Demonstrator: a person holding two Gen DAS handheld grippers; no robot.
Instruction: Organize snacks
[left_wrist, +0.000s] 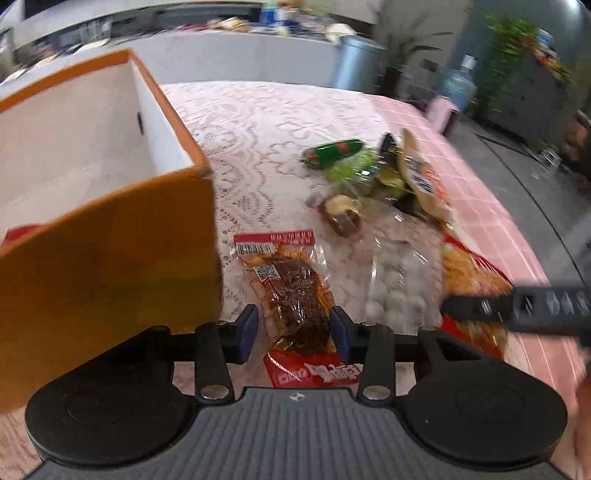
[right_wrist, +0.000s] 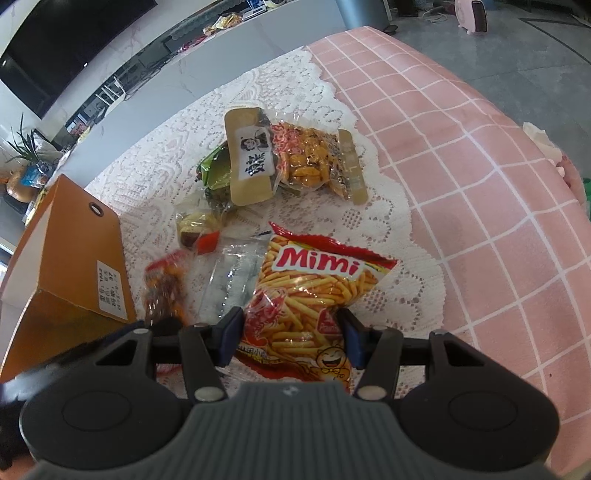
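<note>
An open orange box (left_wrist: 110, 258) with a white inside stands at the left; it also shows in the right wrist view (right_wrist: 74, 266). My left gripper (left_wrist: 293, 328) is open, its blue pads on either side of a clear packet of dark braised snack (left_wrist: 291, 291) lying on the lace cloth. My right gripper (right_wrist: 291, 336) is open around the lower part of a red Mimi chip bag (right_wrist: 314, 295). The right gripper's finger shows in the left wrist view (left_wrist: 517, 306). A clear bag of white balls (left_wrist: 395, 288) lies between the two packets.
A pile of snacks lies farther back: a green sausage (left_wrist: 332, 151), green packets (left_wrist: 354, 170), a kraft pouch (right_wrist: 247, 158), a peanut mix bag (right_wrist: 314, 162) and a small brown sweet (right_wrist: 192, 229). The lace cloth (right_wrist: 369, 206) covers a pink checked tablecloth (right_wrist: 480, 184).
</note>
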